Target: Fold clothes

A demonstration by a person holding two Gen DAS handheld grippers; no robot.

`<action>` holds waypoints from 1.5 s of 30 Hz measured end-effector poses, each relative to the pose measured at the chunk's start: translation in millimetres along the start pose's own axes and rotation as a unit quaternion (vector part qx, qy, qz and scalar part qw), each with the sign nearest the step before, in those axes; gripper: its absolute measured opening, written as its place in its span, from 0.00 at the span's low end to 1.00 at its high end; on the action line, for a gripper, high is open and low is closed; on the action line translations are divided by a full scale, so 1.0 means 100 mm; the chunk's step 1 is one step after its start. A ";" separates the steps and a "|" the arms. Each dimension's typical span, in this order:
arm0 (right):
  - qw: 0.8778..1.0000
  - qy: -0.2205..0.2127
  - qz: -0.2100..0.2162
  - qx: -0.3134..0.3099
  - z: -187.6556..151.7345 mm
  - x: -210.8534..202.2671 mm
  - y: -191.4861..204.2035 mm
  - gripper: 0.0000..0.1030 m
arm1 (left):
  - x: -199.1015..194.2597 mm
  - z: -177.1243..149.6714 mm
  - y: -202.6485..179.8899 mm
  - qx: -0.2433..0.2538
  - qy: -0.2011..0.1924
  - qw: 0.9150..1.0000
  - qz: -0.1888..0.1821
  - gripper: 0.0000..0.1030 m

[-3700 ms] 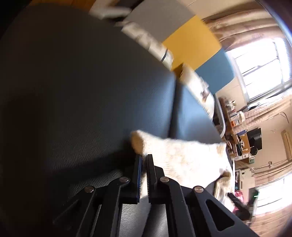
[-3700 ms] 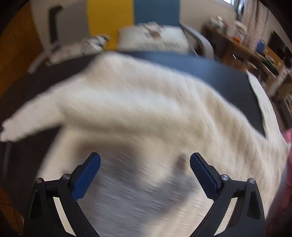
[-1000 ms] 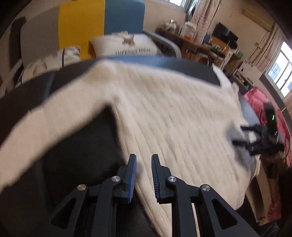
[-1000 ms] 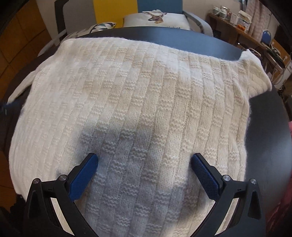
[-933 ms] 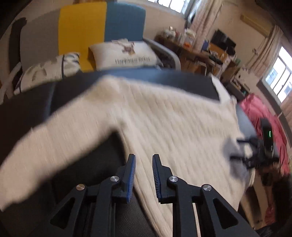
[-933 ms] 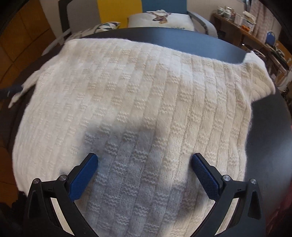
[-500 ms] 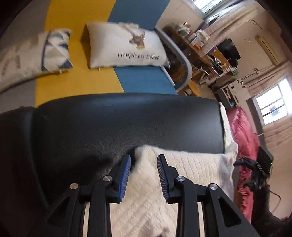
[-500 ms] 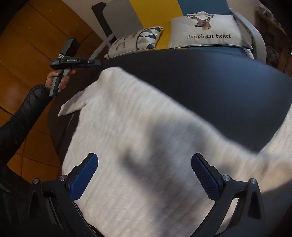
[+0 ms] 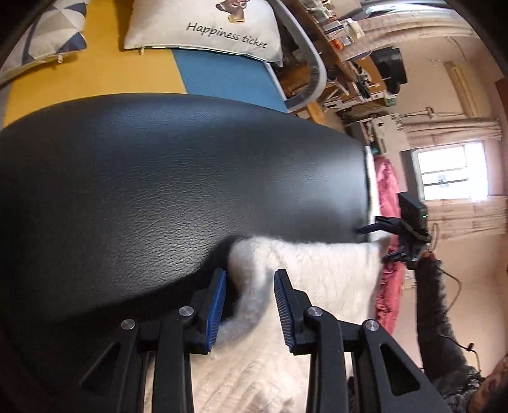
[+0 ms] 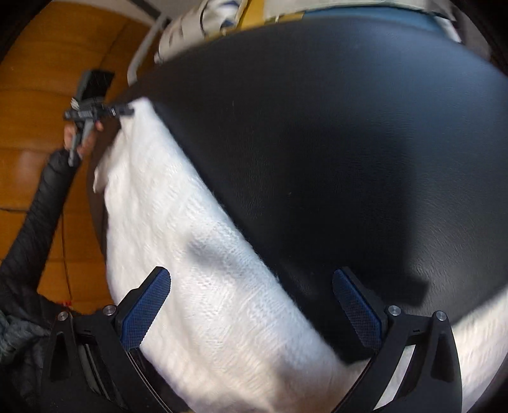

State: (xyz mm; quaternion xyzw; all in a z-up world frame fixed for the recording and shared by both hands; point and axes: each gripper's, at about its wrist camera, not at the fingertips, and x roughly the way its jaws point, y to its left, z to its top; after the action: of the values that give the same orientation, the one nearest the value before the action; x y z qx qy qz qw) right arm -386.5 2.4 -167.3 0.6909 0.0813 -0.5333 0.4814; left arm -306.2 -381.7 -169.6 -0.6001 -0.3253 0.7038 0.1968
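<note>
The left tool (image 9: 249, 294) is opening, releasing the folded white ribbed-knit sweater (image 9: 304, 270) onto the black leather-textured table (image 9: 158, 178), while the right tool (image 10: 250, 305) hovers spread, empty.

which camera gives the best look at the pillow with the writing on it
The left wrist view: the pillow lies at the top on the blue and yellow seat, its lettering readable. The right wrist view shows only a blurred pale cushion edge, with no lettering.

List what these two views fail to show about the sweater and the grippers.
- Sweater: its near part is hidden by the left gripper and cut by the bottom edge in the left view.
- Sweater texture: motion-blurred in the right view.
- Right gripper: whether its open fingers touch the knit is unclear.
</note>
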 end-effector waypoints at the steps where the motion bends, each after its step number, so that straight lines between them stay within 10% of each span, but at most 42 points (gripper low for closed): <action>1: 1.000 0.007 0.004 -0.006 0.03 0.01 0.03 1.00 | 0.03 0.01 -0.01 0.004 0.003 1.000 0.000 0.32; 11: 0.997 0.041 0.019 -0.065 0.17 0.38 0.50 1.00 | 0.15 0.07 -0.36 0.056 -0.008 0.995 0.080 0.20; 14: 0.996 0.035 0.010 -0.080 0.10 0.40 0.62 1.00 | 0.05 -0.16 -0.67 0.135 -0.075 0.981 0.120 0.06; 18: 0.994 0.019 -0.007 -0.105 -0.08 0.39 0.86 1.00 | -0.38 -0.86 -1.20 0.240 -0.186 0.950 0.075 0.05; 22: 0.990 -0.023 -0.029 -0.138 -0.48 0.33 1.17 1.00 | -0.38 -1.76 -1.65 0.343 -0.179 0.921 0.049 0.05; 30: 0.989 -0.086 -0.066 -0.102 -1.24 0.58 1.25 1.00 | 0.63 -2.98 -1.48 0.371 -0.005 0.921 0.120 0.05; 38: 0.989 -0.126 -0.048 -0.060 -1.59 0.45 1.34 1.00 | 0.28 -2.95 -1.12 0.253 -0.020 0.967 0.032 0.15; 45: 0.982 -0.087 -0.133 -0.098 -1.75 0.87 1.51 1.00 | -0.35 -2.49 -1.15 0.188 -0.104 0.974 -0.069 0.28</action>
State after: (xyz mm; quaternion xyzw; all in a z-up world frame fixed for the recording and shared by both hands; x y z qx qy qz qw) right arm -140.2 20.3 -156.7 0.5742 0.1817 -0.6403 0.4768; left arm -70.0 -268.1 -81.1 -0.4522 -0.2466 0.7953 0.3195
